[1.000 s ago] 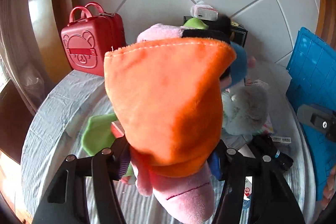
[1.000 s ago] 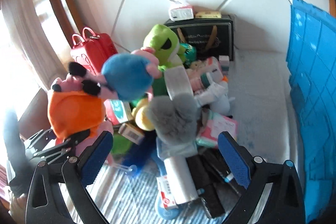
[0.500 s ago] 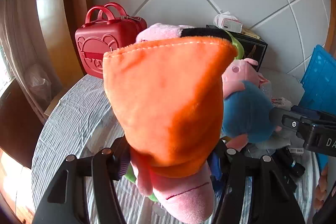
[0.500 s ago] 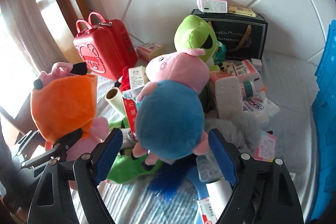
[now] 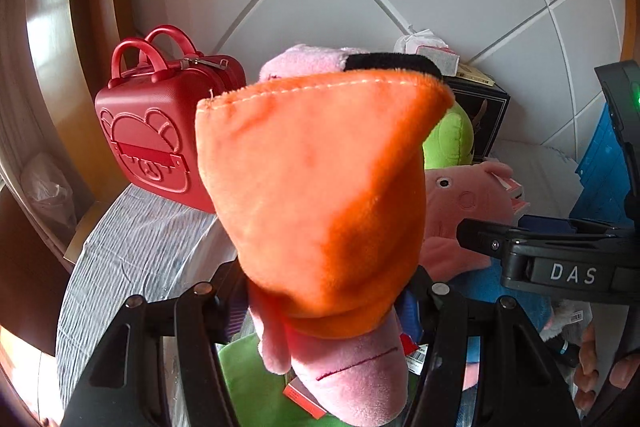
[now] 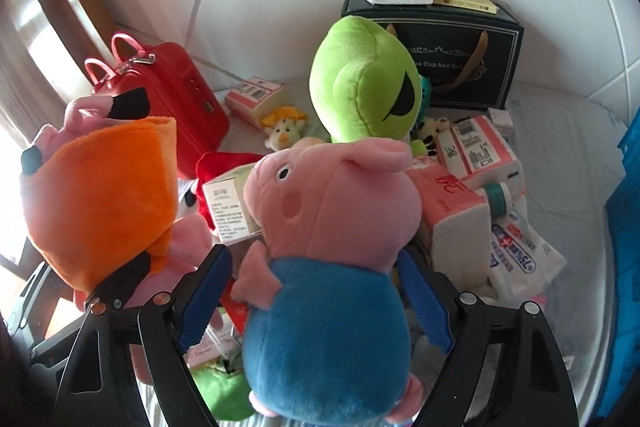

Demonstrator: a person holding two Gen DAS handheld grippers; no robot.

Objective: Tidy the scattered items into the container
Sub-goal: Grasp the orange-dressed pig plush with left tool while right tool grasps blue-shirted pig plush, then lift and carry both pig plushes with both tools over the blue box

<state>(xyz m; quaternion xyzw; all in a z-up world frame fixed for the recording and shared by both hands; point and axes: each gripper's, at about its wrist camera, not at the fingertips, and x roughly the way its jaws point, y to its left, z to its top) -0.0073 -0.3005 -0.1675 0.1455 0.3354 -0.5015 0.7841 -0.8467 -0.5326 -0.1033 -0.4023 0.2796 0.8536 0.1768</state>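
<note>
Orange-dressed plush (image 5: 320,195) clamped in left gripper (image 5: 324,291), blue-bodied pig plush (image 6: 332,291) clamped in right gripper (image 6: 316,267), red case (image 6: 176,99) behind.

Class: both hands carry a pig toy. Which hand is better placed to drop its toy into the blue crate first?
Right, probably. The blue crate stands at its side; the right gripper already grips the blue-bodied pig, while the left gripper with the orange-dressed pig sits farther off.

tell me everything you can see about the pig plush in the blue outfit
The pig plush in blue is soft fuzzy fabric: a pink head with a round snout, a small eye and an ear, a blue body, stubby pink arms and feet. It sits upright between the fingers of the right gripper, which are closed on its blue body, with its back to the camera and its head turned left. It is in front of the green frog plush and above the clutter.
</note>
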